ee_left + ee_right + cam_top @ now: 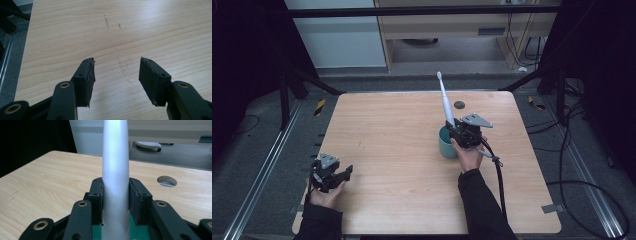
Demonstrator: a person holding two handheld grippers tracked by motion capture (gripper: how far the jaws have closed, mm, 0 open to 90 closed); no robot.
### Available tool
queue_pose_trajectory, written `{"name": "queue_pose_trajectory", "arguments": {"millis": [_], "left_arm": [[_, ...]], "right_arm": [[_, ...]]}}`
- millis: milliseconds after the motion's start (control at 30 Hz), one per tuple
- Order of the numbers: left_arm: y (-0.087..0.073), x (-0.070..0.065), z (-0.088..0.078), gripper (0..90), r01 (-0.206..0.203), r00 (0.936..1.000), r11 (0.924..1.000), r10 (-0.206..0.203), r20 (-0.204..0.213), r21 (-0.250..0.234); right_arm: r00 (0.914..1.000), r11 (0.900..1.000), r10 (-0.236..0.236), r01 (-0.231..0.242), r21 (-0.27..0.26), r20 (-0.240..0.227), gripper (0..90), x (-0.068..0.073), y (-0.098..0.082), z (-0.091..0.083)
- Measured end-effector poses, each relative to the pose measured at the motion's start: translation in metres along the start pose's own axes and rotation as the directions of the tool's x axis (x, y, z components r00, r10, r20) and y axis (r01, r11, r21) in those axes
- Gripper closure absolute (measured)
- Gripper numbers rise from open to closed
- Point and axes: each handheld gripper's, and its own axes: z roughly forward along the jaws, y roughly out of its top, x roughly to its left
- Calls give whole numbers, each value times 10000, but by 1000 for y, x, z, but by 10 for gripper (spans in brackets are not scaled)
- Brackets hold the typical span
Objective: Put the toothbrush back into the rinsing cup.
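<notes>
Toothbrush: a white electric toothbrush [445, 102] stands nearly upright over the teal cup, leaning a little to the left in the high view, its small brush head at the top, past the far edge of the table. In the right gripper view its pale handle [116, 182] rises straight up between the two black pads.

Cup: a teal cup [445, 143] stands on the table's right half, just left of the right gripper and touching or nearly touching it. The toothbrush's lower end is at its mouth; how deep it sits inside I cannot tell. A patch of teal shows below the handle in the right gripper view.

Right gripper: the right gripper [458, 131] is clamped on the toothbrush handle low down, with both pads pressed flat to its sides. The person's right hand [468, 155] holds it from behind, and a black cable trails back along the sleeve.

Left gripper: the left gripper [343, 176] is well apart from the cup, near the front left corner of the table. Its jaws stand wide with nothing between them; in the left gripper view the pads [86, 81] frame bare wood. The left hand [327, 196] holds it low over the table.

Table: a light wooden table [397, 165] with a small round dark hole [459, 104] near its far edge, just right of the toothbrush's shaft.

Surroundings: grey floor, metal rails [257, 175] on the left and loose cables [592, 190] on the right.
</notes>
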Motion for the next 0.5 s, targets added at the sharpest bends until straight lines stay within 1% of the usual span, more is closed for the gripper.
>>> {"name": "queue_pose_trajectory", "arguments": {"millis": [33, 133, 200, 333, 500], "left_arm": [[0, 0, 0, 460, 2, 10000, 10000, -2, 2, 0], [0, 0, 0, 461, -7, 10000, 10000, 7, 6, 13], [0, 0, 0, 461, -13, 10000, 10000, 13, 5, 15], [0, 0, 0, 462, -6, 10000, 10000, 6, 1, 25], [0, 0, 0, 462, -12, 10000, 10000, 12, -5, 1]], "right_arm": [[10000, 10000, -63, 63, 6, 7, 662, 1, -2, 1], [10000, 10000, 32, -32, -78, 25, 662, 1, -7, 2], [10000, 9999, 29, -30, 157, 74, 662, 0, -10, 4], [10000, 9998, 80, -80, 193, 19, 662, -2, -11, 4], [10000, 9987, 46, -47, 507, 30, 661, -1, -13, 6]]}}
